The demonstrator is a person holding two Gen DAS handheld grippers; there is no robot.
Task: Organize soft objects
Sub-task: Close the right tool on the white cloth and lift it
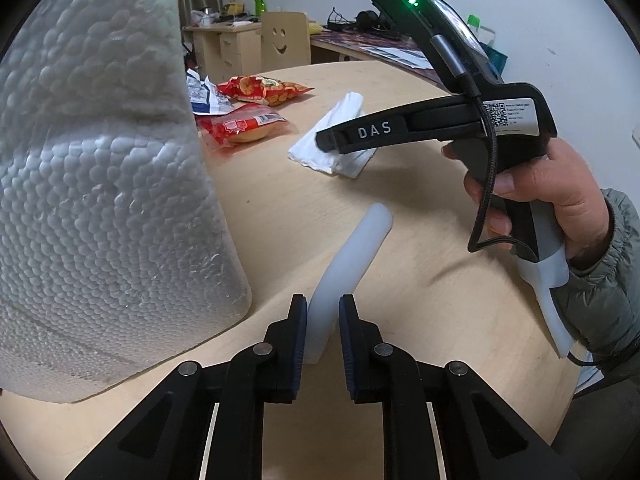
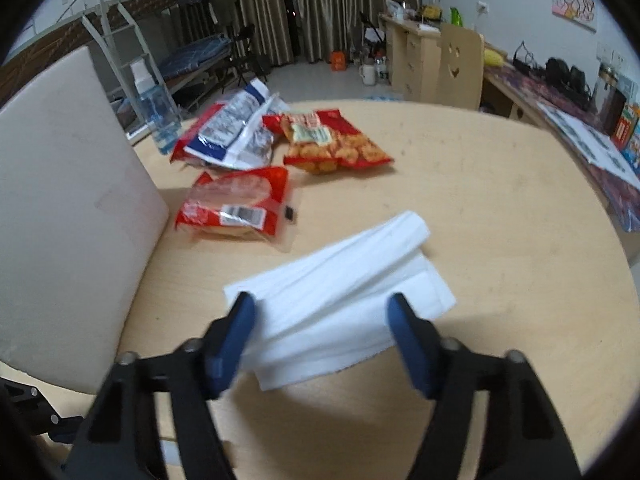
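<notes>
Two grippers work at once on the round wooden table: the left gripper is nearly closed on the near end of a white foam strip, probably to keep this soft piece steady. The right gripper is half open with a folded white tissue between its pads, not yet pinched. Snack packets lie far left, beside a big foam block.

Tissue mid-table, snack bags behind, foam block prob. left
</notes>
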